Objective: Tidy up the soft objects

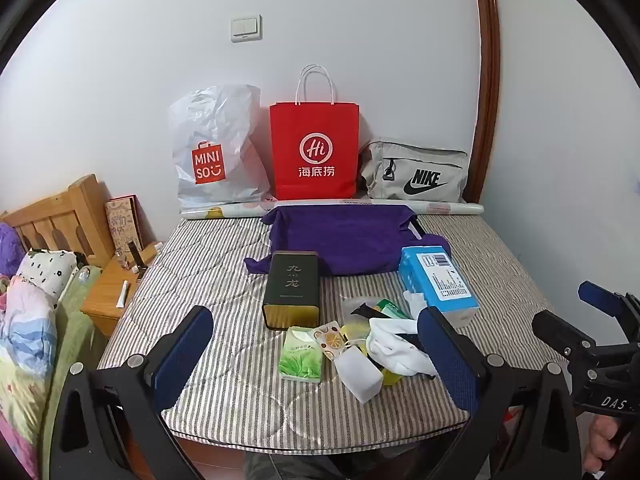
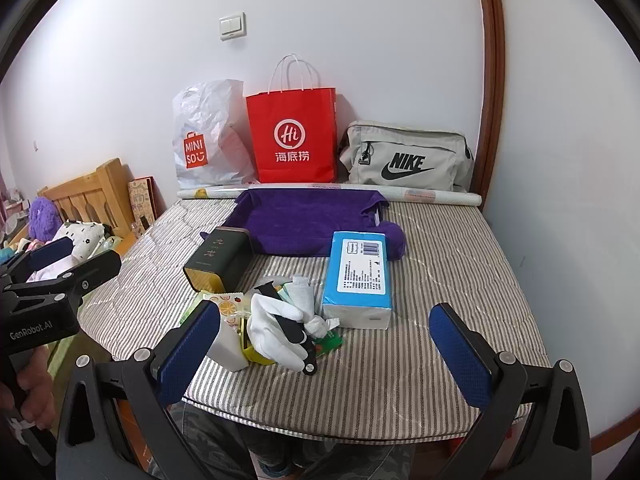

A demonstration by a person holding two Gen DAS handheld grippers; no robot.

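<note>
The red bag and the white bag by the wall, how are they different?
The red paper bag stands stiff and straight with flat sides; the white plastic bag is crinkly and slumped. The red paper bag has thin white loop handles sticking up; the white plastic bag shows no such handles. The red paper bag carries a white round "Hi" logo; the white plastic bag carries an orange "MINISO" logo. Both stand side by side against the wall behind the striped mattress.
</note>
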